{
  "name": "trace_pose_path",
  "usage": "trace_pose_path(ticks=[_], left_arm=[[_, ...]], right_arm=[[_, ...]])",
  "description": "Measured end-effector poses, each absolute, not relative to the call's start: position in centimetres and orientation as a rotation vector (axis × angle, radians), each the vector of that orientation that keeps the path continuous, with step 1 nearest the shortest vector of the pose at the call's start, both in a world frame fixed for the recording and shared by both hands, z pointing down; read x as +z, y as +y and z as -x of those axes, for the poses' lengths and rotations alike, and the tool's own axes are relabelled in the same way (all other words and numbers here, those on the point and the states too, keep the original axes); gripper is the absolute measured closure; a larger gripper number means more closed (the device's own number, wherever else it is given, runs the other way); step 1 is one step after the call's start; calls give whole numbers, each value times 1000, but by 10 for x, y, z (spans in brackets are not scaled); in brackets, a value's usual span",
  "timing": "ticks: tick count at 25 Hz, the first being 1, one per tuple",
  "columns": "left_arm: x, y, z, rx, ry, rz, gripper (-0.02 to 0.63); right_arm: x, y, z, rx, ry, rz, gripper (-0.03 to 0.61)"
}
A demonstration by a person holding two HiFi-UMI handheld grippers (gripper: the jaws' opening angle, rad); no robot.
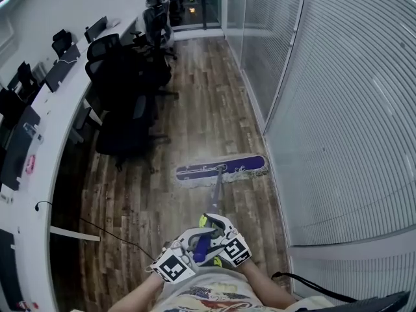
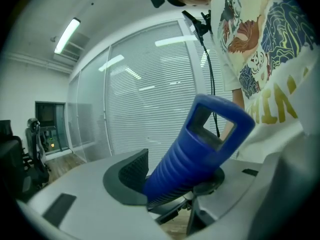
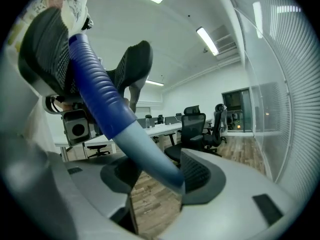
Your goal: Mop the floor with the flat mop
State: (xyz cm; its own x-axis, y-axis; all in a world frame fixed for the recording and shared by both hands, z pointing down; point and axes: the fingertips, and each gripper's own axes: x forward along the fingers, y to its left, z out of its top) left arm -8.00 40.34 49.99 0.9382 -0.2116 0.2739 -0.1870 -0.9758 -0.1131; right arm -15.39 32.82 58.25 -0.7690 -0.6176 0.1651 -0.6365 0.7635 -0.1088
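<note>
Mia: Where is the flat mop?

Tom: Its mop head lies flat on the wood floor, straight in front of the person. It lies sideways, reaching from the side with the chairs to the side with the glass wall. The pole runs from its middle back to the two grippers.

Mia: Which one holds it?

Tom: Both do. The left gripper squeezes the blue grip at the top end. The right gripper squeezes the pole lower down, so it is nearer the mop head.

Mia: Which way should the push go?

Tom: Most likely forward, along the pole. The right end of the mop head is close to the glass wall, so that side needs care.

Mia: What is hard to see?

Tom: In the head view the grippers bunch up and cover the grip. The gripper views do not show the mop head at all. Nobody can tell if it is wet.
</note>
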Motion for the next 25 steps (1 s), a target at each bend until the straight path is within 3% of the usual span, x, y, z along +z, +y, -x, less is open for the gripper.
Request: trace_pose_path(ticks=[9,15,25], left_arm=[[495,375,60,-345,381,3024,423],[519,341,50,-400,314,3011,423],[495,141,25,-228,429,3034,423]], right_arm=[[582,297,130,171,-2827,-1212,371],[605,259,124,206,-2799,-1095,370],[589,64,96,235,-2825,-1153,370]])
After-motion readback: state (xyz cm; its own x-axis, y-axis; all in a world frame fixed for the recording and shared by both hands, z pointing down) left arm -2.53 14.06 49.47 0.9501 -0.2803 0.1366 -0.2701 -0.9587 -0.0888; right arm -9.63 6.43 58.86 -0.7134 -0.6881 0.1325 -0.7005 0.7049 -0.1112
